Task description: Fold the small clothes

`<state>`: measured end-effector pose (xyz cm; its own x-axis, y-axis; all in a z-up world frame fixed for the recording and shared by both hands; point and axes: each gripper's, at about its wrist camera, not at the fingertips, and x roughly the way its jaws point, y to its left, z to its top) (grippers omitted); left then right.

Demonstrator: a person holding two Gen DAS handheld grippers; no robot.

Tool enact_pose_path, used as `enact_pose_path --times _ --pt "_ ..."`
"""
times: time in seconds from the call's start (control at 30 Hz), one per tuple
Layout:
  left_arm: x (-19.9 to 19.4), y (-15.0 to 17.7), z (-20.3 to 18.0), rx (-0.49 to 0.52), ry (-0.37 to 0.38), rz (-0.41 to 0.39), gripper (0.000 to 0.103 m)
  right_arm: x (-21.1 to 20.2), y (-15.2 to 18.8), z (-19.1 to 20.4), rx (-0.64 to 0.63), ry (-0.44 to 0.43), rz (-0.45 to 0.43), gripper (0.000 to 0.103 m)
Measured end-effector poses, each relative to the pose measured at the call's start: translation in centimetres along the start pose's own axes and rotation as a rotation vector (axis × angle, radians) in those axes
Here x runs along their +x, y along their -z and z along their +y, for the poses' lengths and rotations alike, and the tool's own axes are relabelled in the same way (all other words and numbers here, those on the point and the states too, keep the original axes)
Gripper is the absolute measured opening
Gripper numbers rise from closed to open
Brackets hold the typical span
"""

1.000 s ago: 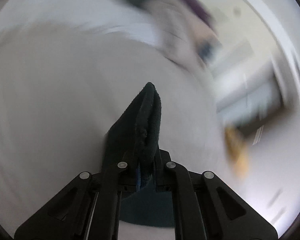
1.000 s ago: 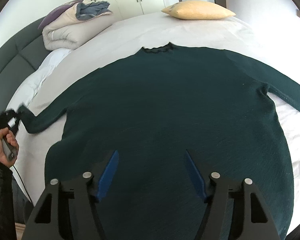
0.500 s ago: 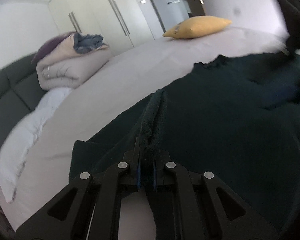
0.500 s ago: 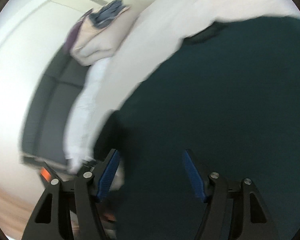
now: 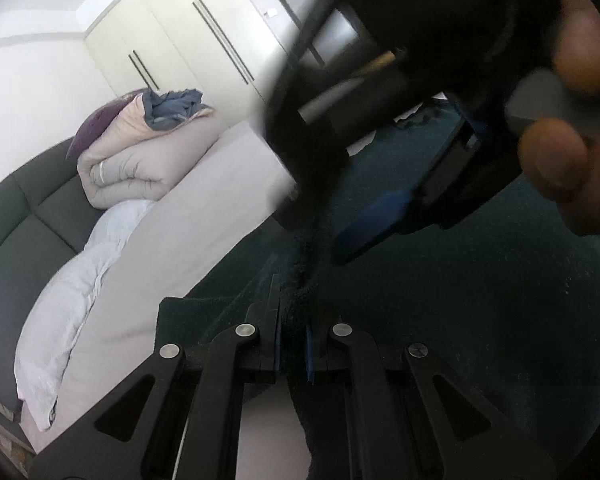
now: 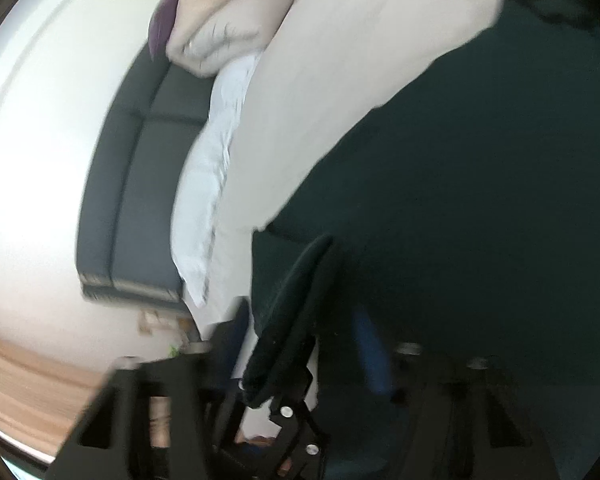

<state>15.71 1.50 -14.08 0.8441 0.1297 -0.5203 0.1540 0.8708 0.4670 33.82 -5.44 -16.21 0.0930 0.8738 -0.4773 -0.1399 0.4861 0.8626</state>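
While my left gripper [image 5: 292,344] pinches the soft, limp sweater sleeve [image 5: 300,280], my right gripper [image 6: 300,344] has been closing around it just ahead; I'd grip the thick cuff.

A rolled duvet [image 5: 140,160] lies on the bed [image 5: 204,216] beside white wardrobes [image 5: 188,40].

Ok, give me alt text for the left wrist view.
The left gripper is shut on a dark green sweater sleeve above a bed. The right gripper, blurred, reaches in close from the upper right. Behind: folded duvet, wardrobe doors.
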Motion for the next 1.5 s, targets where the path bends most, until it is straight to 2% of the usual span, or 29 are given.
enact_pose_path --times 0.03,0.1,0.23,0.4,0.57,0.63,0.73,0.8,0.87,1.03,1.23,1.5 --pt "-0.1 0.0 0.1 -0.01 0.014 0.007 0.009 0.1 0.1 0.2 -0.014 0.02 0.008 0.014" --pt "-0.1 0.0 0.7 -0.028 0.071 0.019 0.009 -0.1 0.0 0.2 -0.028 0.048 -0.001 0.01" --pt "-2.6 -0.1 2.9 -0.105 0.187 -0.027 0.011 -2.5 -0.4 -0.9 -0.04 0.101 -0.049 0.008" --pt "-4.8 0.4 8.7 -0.326 0.269 -0.073 0.011 -8.1 -1.2 -5.0 -0.003 0.222 -0.136 0.008" --pt "-0.8 1.8 16.1 -0.58 0.288 0.063 0.011 -13.9 -2.0 -10.6 0.079 0.372 -0.221 0.008" --pt "0.4 1.8 17.9 -0.625 0.287 0.094 0.011 -15.2 -2.1 -11.9 0.101 0.391 -0.24 0.008" --pt "1.8 1.3 19.9 -0.639 0.26 0.113 0.011 -16.4 -2.2 -12.3 0.101 0.417 -0.254 0.008" --pt "3.1 0.7 20.4 -0.645 0.279 0.134 0.011 -17.2 -2.2 -12.6 0.098 0.424 -0.26 0.008" --pt "4.3 -0.3 19.9 -0.619 0.286 0.156 0.011 -17.3 -1.7 -12.4 0.092 0.433 -0.263 0.008" --pt "6.2 -2.2 18.0 -0.582 0.305 0.16 0.011 -21.1 -1.8 -15.1 0.119 0.479 -0.297 0.008" --pt "8.0 -3.2 17.3 -0.574 0.307 0.182 0.011 -22.2 -2.0 -14.9 0.104 0.573 -0.308 0.008" --pt "9.9 -4.6 15.6 -0.522 0.325 0.206 0.011 -22.3 -1.8 -14.9 0.101 0.607 -0.307 0.008"
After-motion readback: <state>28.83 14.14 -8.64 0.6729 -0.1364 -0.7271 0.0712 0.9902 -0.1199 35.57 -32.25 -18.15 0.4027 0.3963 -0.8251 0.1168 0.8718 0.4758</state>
